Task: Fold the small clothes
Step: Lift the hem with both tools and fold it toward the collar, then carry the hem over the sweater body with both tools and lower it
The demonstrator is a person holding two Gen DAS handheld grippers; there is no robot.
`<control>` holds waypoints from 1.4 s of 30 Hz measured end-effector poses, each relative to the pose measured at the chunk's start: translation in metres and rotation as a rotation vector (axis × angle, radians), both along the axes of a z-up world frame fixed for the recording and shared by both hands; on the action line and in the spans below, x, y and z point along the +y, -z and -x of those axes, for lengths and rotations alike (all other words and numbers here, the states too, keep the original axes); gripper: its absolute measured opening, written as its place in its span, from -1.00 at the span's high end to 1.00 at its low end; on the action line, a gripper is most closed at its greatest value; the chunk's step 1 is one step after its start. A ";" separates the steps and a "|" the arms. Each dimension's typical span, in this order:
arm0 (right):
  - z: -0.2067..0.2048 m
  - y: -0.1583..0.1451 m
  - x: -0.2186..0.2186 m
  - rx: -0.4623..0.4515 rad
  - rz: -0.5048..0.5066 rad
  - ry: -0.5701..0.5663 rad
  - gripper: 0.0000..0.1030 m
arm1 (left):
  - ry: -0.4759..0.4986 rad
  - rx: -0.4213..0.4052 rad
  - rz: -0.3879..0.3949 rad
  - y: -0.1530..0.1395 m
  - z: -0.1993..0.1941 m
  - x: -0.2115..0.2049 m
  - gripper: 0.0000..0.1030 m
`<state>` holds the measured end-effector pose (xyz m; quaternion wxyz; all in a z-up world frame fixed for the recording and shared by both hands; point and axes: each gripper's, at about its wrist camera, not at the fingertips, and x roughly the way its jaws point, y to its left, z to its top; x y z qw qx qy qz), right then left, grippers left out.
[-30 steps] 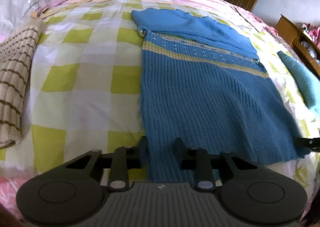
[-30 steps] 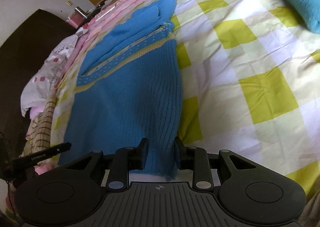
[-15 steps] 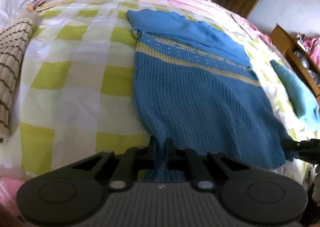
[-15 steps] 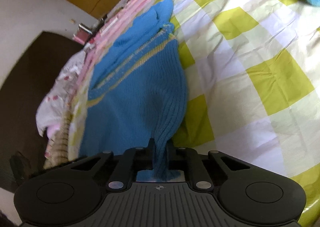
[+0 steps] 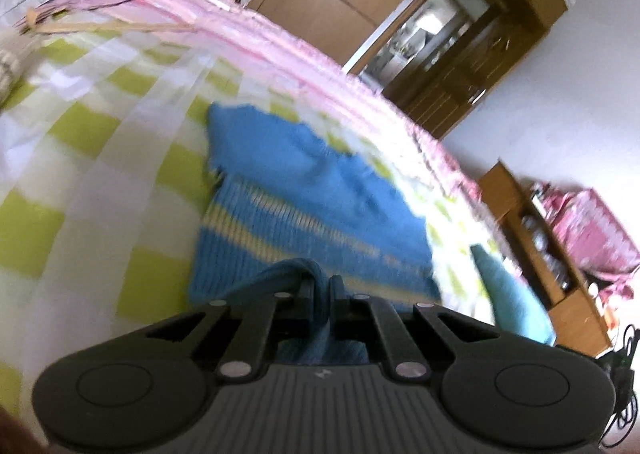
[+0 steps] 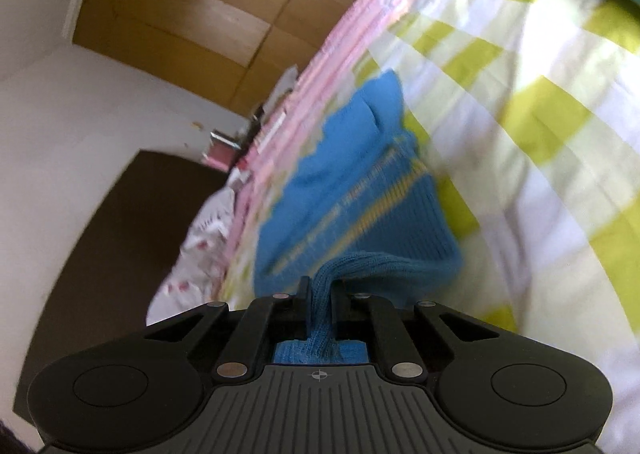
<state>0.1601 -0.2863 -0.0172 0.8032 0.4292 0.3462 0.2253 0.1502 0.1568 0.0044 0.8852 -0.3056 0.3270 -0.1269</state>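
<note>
Blue knit is bunching between both pairs of fingers: the left gripper is clamping one bottom corner of the sweater, and the right gripper is pinching the other corner of the same sweater. A second ago the fingers were standing apart around the hem, which was lying flat near the bed's edge; half a second ago they were closing on it. Now the hem is riding up off the checked bedspread and travelling toward the striped chest, with the lower half arching over the upper half, which is staying spread on the bed. Both views are blurring, so the hands seem to be moving quickly. This looks like the bottom-to-top fold getting under way; next the hem probably needs laying level near the shoulders. A teal cloth is lying apart, to the right.
</note>
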 end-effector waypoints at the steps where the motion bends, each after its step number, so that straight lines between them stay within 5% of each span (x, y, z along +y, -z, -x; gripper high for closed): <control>1: -0.005 -0.001 0.001 -0.006 -0.009 0.006 0.82 | -0.005 -0.013 0.012 -0.001 -0.006 0.001 0.76; 17: -0.101 -0.014 0.004 -0.109 -0.073 0.090 0.83 | -0.072 -0.135 0.064 -0.013 -0.091 0.012 0.76; 42: -0.214 0.007 0.017 -0.066 -0.003 0.194 0.83 | -0.208 -0.093 0.025 0.013 -0.174 0.038 0.79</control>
